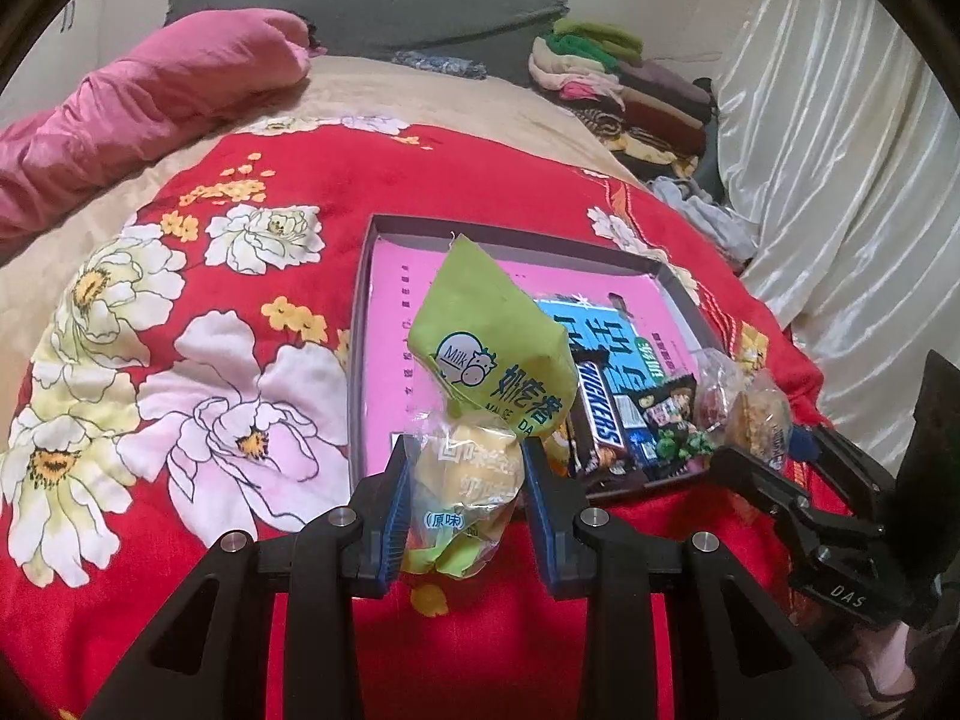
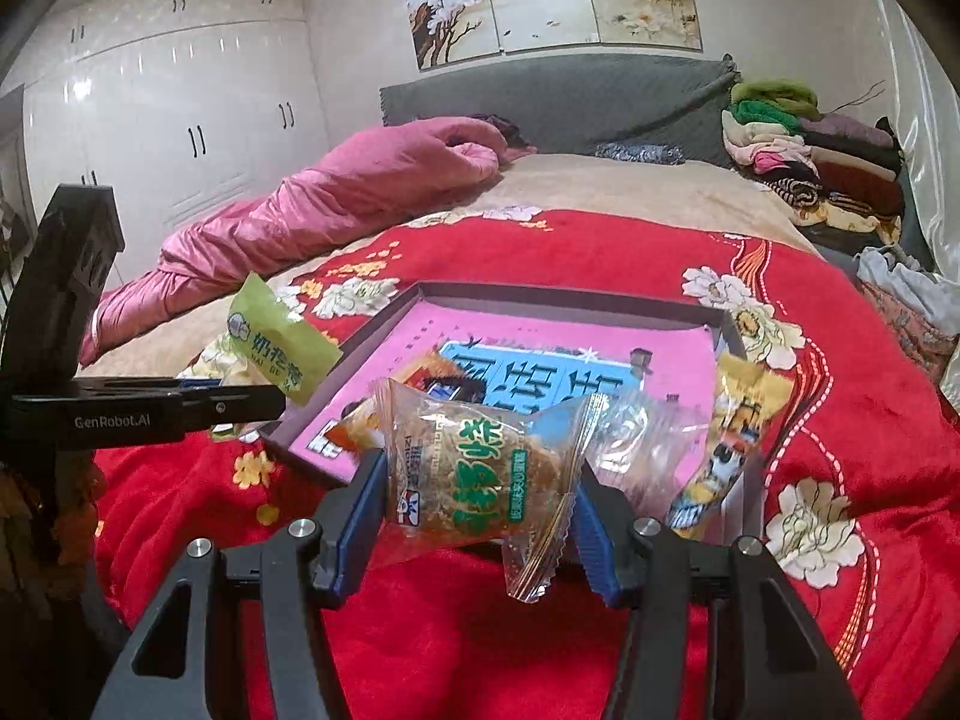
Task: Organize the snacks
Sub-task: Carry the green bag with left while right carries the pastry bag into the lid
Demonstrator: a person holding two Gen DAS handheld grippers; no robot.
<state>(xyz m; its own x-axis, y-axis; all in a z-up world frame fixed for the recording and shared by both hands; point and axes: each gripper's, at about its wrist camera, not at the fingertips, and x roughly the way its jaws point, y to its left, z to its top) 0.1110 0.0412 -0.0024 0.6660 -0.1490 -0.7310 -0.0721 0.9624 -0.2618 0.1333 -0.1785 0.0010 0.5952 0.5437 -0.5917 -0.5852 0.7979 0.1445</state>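
Observation:
My left gripper (image 1: 465, 480) is shut on a green milk bun packet (image 1: 492, 360) and holds it above the near left corner of the shallow box (image 1: 360, 324) with a pink floor. My right gripper (image 2: 477, 492) is shut on a clear-wrapped brown cake packet (image 2: 474, 468) and holds it over the box's near edge (image 2: 312, 456). In the box lie a Snickers bar (image 1: 603, 414), a blue packet (image 1: 600, 336), a dark packet (image 1: 666, 420) and a yellow packet (image 2: 720, 438). The right gripper and its cake (image 1: 759, 420) show at the right of the left view. The left gripper (image 2: 240, 402) with its green packet (image 2: 279, 342) shows at the left of the right view.
The box sits on a red flowered blanket (image 1: 240, 360) on a bed. A pink quilt (image 1: 150, 96) lies at the far left. Folded clothes (image 1: 630, 78) are stacked at the far right by the grey headboard (image 2: 570, 96). A white curtain (image 1: 840, 150) hangs on the right.

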